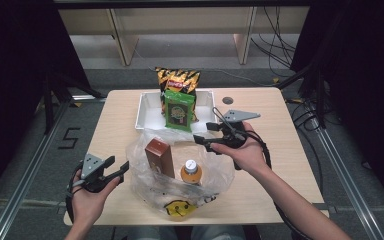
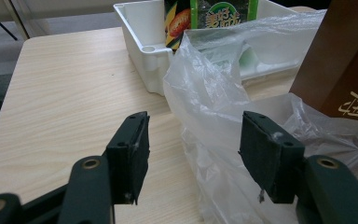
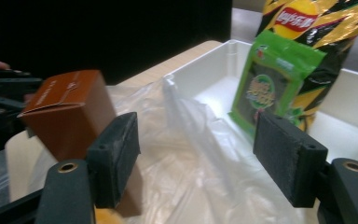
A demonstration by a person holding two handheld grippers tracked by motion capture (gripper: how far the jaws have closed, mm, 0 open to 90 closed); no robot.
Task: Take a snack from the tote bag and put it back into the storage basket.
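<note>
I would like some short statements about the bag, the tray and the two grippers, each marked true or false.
1. The brown box stands inside the clear plastic bag. True.
2. The white tray is on the floor. False: it is on the wooden table, beyond the bag.
3. The green packet leans upright in the tray, in front of the yellow chips bag. True.
4. The right gripper is shut on the brown box. False: its jaws are open and hold nothing.
5. The orange bottle lies in the tray. False: it is in the plastic bag, beside the box.
6. The left gripper is open near the bag's edge. True.
</note>
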